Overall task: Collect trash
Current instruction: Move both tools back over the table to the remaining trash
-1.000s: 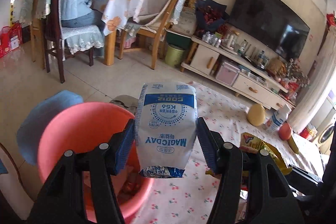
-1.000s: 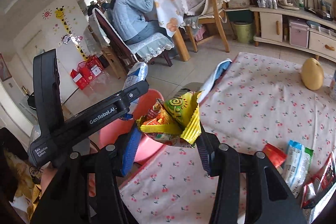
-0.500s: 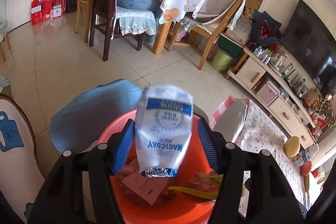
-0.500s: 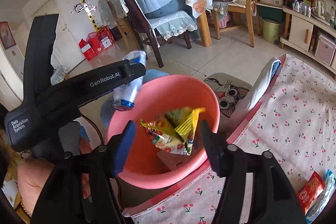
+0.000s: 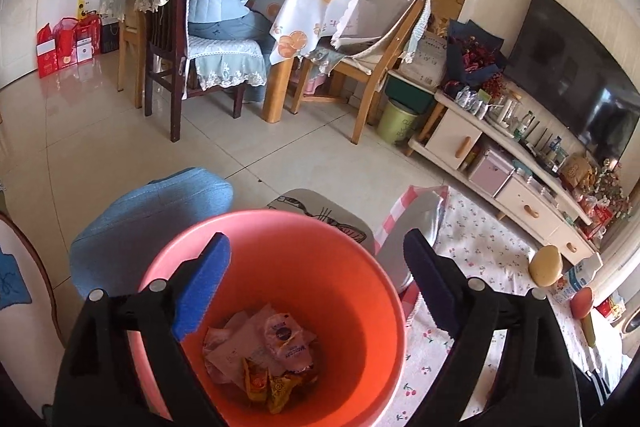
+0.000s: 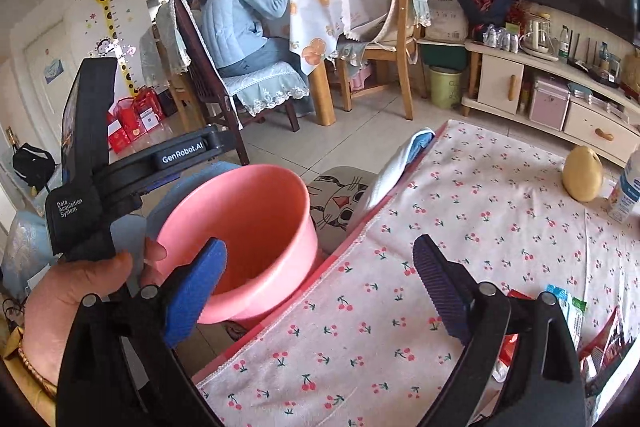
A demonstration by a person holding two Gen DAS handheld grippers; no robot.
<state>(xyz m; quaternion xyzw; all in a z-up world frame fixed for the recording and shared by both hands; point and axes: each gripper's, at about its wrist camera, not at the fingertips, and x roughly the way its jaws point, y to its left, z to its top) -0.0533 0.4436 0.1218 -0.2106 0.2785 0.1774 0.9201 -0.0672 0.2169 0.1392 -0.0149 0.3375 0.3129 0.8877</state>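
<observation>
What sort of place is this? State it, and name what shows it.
Most likely a home's living and dining room. A large dark flat television stands over a low cream cabinet with wooden knobs, a wooden dining table under an orange-print cloth has a person seated at it, and a giraffe height-chart sticker decorates the wall.

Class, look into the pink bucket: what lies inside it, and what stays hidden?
Inside the pink bucket lie crumpled wrappers: a white MAGICDAY packet, pale paper and a yellow wrapper. Whatever lies beneath that pile is covered.

The pink bucket [image 5: 340, 267] mouth lies unobstructed; wrappers [image 5: 264, 355] cover only its bottom.
</observation>
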